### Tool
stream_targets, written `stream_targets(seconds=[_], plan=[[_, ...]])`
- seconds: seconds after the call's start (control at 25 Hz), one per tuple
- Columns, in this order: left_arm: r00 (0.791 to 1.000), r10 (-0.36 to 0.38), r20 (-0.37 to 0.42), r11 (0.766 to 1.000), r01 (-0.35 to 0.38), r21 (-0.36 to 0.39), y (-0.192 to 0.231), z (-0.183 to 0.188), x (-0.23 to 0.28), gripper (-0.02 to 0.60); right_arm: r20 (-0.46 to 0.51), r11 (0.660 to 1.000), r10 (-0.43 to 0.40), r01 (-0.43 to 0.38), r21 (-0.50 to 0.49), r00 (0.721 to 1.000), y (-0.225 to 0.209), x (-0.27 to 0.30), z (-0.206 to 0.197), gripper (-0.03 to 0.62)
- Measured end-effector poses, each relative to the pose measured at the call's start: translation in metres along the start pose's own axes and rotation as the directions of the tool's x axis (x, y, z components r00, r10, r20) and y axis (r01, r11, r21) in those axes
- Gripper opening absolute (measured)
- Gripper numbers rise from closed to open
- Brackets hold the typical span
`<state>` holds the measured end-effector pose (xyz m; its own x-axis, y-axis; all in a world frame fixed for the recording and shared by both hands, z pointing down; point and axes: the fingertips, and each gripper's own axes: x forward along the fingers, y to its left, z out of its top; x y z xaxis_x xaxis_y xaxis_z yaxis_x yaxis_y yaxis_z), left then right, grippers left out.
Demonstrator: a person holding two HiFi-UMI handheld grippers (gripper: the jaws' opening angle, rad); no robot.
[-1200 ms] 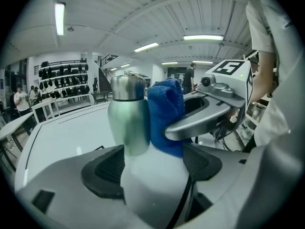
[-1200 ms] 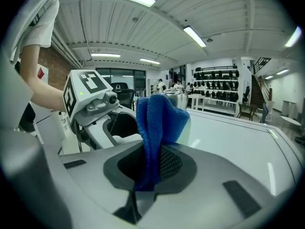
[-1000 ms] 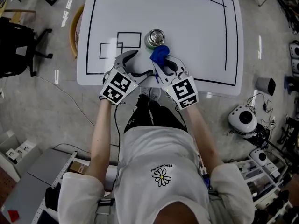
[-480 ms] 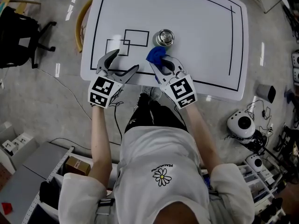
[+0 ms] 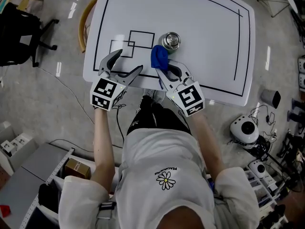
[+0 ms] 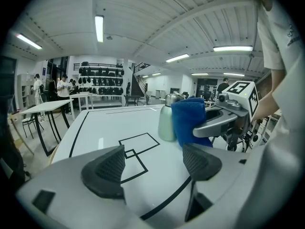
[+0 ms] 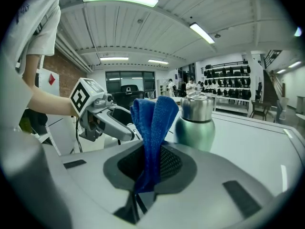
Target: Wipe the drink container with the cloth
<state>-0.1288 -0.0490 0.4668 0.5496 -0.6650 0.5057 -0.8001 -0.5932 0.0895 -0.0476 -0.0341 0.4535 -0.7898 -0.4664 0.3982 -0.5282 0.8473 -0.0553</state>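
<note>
A metal drink container [image 5: 170,40] with a pale green body stands upright on the white table [image 5: 205,27], beside a taped black rectangle [image 5: 141,39]. It also shows as the flask [image 7: 196,119] and bottle [image 6: 167,120] in the two gripper views. My right gripper [image 5: 164,67] is shut on a folded blue cloth [image 5: 159,57], which sticks up between the jaws just short of the container; the same cloth [image 7: 152,132] fills the right gripper view. My left gripper [image 5: 125,65] is open and holds nothing, over the table's near edge left of the container.
Black tape outlines a large border and two small overlapping rectangles [image 5: 122,47] on the table. A wooden chair [image 5: 86,18] stands at the table's left side. Cables and round white devices [image 5: 244,127] lie on the floor to the right.
The right gripper with the cloth has drawn slightly nearer the container. One second ago the left gripper sat close beside the right one; it moved left and has stayed there.
</note>
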Motion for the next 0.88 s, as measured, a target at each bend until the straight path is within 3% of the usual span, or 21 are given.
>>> stream_targets(seconds=[0.2, 0.48, 0.72, 0.88], plan=[[0.999, -0.027, 0.017, 1.0, 0.027, 0.014, -0.005, 0.013, 0.008, 0.368, 0.023, 0.991, -0.101, 0.098, 0.093, 0.995, -0.026, -0.041, -0.004, 0.043], [0.997, -0.067, 0.031, 0.997, 0.066, 0.04, -0.013, 0.029, 0.022, 0.368, 0.023, 0.936, -0.287, 0.275, 0.217, 0.958, -0.088, -0.068, -0.007, 0.043], [0.994, -0.104, 0.043, 0.992, 0.1, 0.076, -0.025, 0.046, 0.03, 0.368, -0.006, 0.976, -0.187, 0.186, 0.115, 0.982, -0.09, -0.047, 0.016, 0.043], [0.992, -0.114, 0.052, 0.99, 0.108, 0.096, -0.03, 0.054, 0.032, 0.368, -0.035, 0.985, -0.136, 0.139, 0.103, 0.99, -0.078, -0.044, 0.017, 0.043]])
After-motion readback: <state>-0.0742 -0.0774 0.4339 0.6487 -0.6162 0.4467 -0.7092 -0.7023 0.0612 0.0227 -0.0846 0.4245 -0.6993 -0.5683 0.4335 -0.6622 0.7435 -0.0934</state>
